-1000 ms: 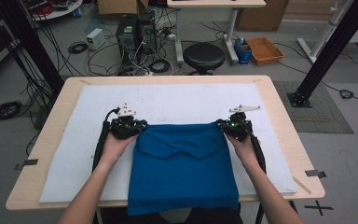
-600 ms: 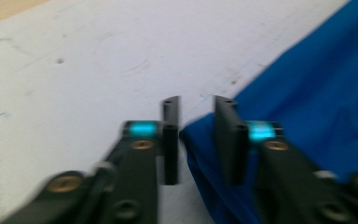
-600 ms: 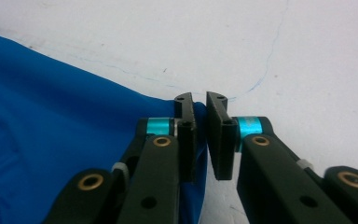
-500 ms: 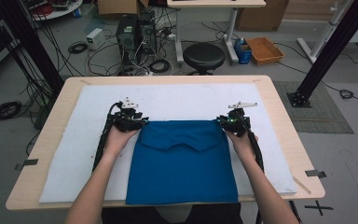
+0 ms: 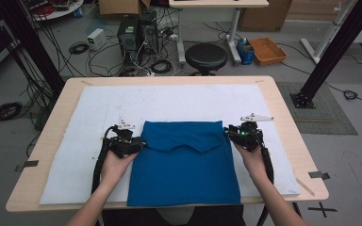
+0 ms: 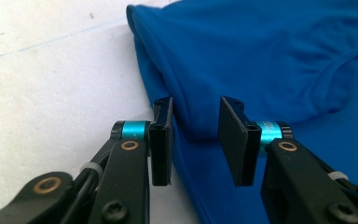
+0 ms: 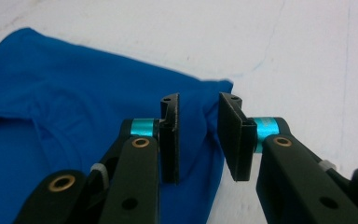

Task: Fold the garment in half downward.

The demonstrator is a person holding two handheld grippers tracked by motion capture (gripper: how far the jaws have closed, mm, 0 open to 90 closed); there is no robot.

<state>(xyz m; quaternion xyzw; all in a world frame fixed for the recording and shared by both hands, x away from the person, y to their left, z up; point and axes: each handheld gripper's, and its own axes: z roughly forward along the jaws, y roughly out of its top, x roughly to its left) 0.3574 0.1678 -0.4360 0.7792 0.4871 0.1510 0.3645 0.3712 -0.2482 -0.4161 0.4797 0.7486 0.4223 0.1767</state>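
A blue garment (image 5: 186, 169) lies folded flat on the white mat (image 5: 169, 101), its lower edge at the table's near rim. My left gripper (image 5: 133, 144) sits at the garment's left edge near the top corner. In the left gripper view the left gripper (image 6: 196, 140) is open and has just been closing a little, with a soft fold of the blue garment (image 6: 270, 56) loose between its pads. My right gripper (image 5: 233, 135) is at the top right corner. The right gripper (image 7: 199, 137) has just been opening, and the garment's (image 7: 74, 121) corner lies unpressed between the jaws.
The wooden table (image 5: 279, 106) shows around the mat. Beyond the far edge stand a black stool (image 5: 206, 56), a computer tower (image 5: 129, 35) with tangled cables, and an orange tray (image 5: 267, 49). A black frame leg (image 5: 330, 56) rises at the right.
Both grippers were shut on the garment's top corners; they have opened, let go and drawn back toward the near side. The garment now lies slightly farther up the mat.
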